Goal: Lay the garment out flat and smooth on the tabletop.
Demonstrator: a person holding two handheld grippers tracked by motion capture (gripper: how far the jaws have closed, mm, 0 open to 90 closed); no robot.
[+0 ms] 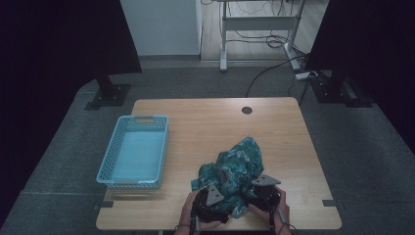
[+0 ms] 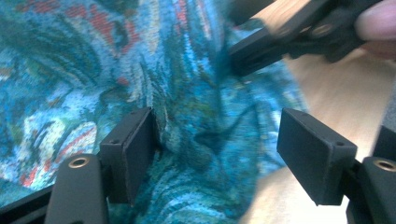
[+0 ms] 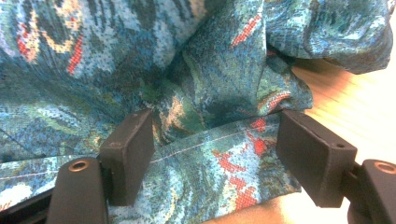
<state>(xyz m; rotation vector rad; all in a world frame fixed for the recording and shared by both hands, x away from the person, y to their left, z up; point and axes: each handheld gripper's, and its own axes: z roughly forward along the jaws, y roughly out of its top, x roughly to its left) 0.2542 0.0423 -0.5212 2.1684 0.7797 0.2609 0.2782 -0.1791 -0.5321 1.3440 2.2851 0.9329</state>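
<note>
A crumpled teal cloth with red and cream patterning lies on the wooden table, near its front edge. A person's hands hold both grippers against its near side. My left gripper stands open in the left gripper view, with folds of the cloth between and beyond its jaws, which do not press on it. My right gripper is open too; a hemmed edge of the cloth lies across the gap between its jaws. In the left gripper view my right gripper reaches into the cloth at upper right.
A light blue plastic basket sits on the left side of the table. A round cable hole is near the far edge. Dark stands and a desk frame stand on the floor beyond the table.
</note>
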